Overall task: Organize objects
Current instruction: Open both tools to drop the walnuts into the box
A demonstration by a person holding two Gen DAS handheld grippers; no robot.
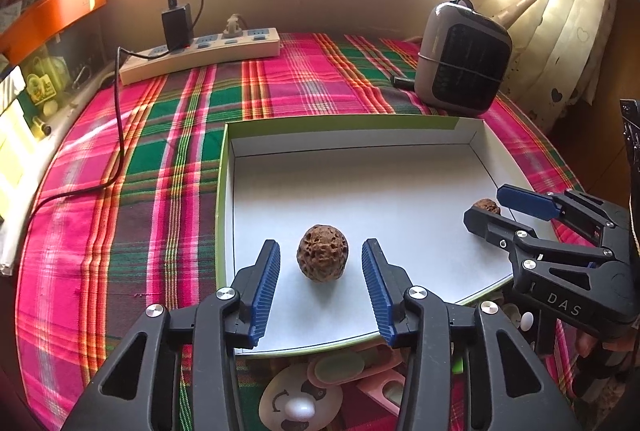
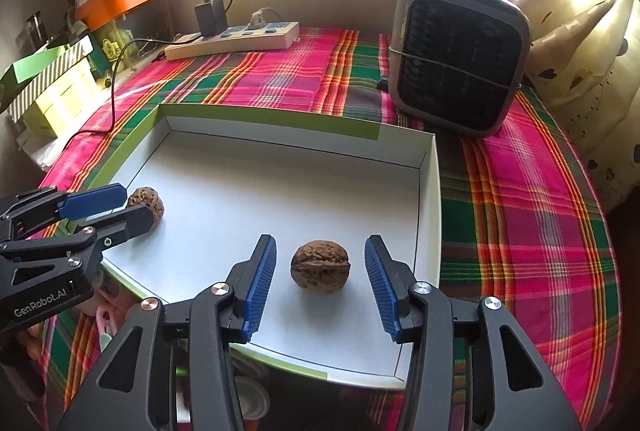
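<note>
Two hand-held grippers over a shallow white box (image 1: 476,143) with a green rim, which lies on a desk covered by a pink, green and red plaid cloth (image 1: 168,151). Left gripper (image 1: 320,259): jaws apart, blue ribbed pads clear of both sides of a rough, pitted walnut (image 1: 322,253) that rests on the box floor near the front left. Right gripper (image 2: 320,263): jaws likewise apart, with a seamed walnut (image 2: 320,266) lying free between the pads on the box floor, nearer the front right. In each wrist view the other gripper enters from the side, and its walnut is partly hidden behind a finger; contact there cannot be judged. Behind the box, a white power strip (image 1: 200,53) with a black adapter (image 1: 176,25) plugged in, left, and a small grey fan-like appliance (image 2: 460,51) with a dark grille, right. A cream curtain (image 1: 560,11) hangs at the right. Below the front rim, small pale items (image 1: 296,399), possibly toys, too blurred to identify
</note>
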